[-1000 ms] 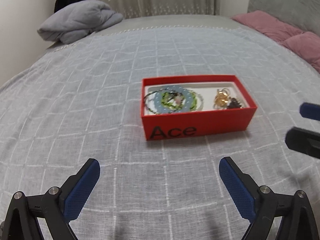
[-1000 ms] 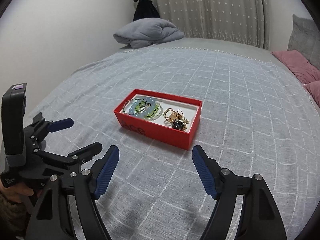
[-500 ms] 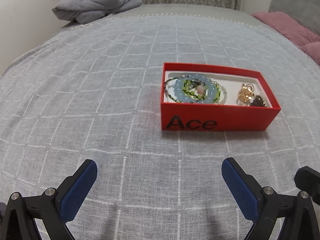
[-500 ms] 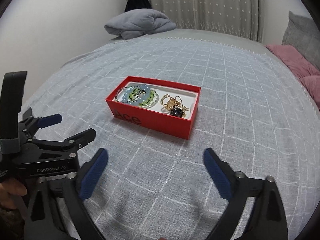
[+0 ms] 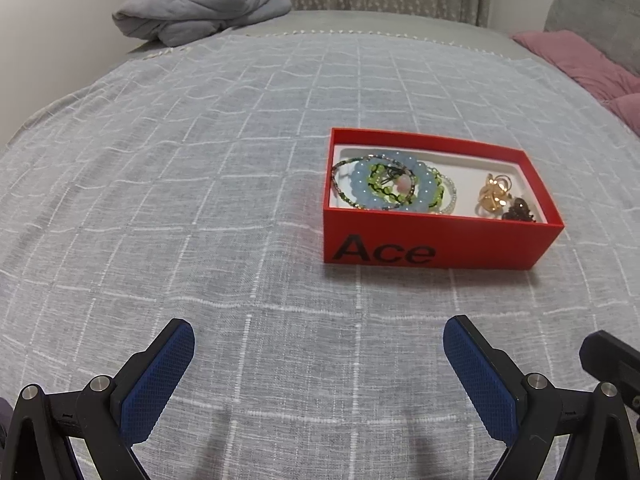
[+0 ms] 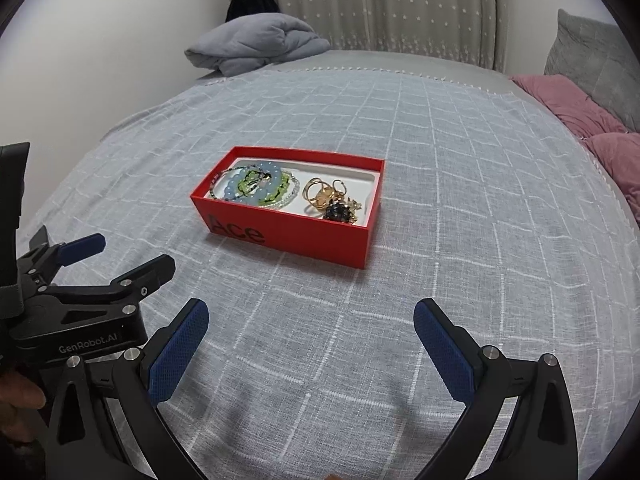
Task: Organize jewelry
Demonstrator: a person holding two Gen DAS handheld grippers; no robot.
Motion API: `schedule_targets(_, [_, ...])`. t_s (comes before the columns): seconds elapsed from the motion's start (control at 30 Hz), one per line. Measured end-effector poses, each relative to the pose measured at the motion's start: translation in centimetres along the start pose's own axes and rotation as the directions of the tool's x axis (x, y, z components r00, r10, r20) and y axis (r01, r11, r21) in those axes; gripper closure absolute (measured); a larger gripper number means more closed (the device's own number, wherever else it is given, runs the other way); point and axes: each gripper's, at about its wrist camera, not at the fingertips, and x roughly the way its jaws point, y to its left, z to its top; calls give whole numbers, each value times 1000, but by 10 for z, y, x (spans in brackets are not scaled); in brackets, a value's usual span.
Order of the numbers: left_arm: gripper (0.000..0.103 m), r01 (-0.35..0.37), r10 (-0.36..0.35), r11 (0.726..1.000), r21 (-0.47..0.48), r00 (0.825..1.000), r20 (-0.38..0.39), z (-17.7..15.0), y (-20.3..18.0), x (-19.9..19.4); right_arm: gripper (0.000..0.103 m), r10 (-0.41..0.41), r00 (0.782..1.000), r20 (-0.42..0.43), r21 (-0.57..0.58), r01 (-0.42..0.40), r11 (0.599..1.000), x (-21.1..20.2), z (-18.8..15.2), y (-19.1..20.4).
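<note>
A red open box marked "Ace" lies on the grey checked bedspread; it also shows in the right wrist view. Its left half holds stacked bead bracelets, blue and green. Its right half holds gold rings and a dark piece. My left gripper is open and empty, low over the bedspread, short of the box and to its left; it also shows in the right wrist view. My right gripper is open and empty, in front of the box.
A folded grey blanket lies at the far left edge of the bed. Pink pillows and a grey cushion lie at the right. A curtain hangs behind the bed. A wall stands on the left.
Both grippers have drawn back from the box. The left gripper has moved to the left, so the box sits further right in its view. The right gripper's jaws have spread wider.
</note>
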Motion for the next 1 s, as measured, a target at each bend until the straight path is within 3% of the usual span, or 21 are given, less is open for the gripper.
schedule_targets(1.0, [1,1,-1,1000,-14,1000,3,0,0,1,0,-37,999,-2,3,37,999,-1,1,-2])
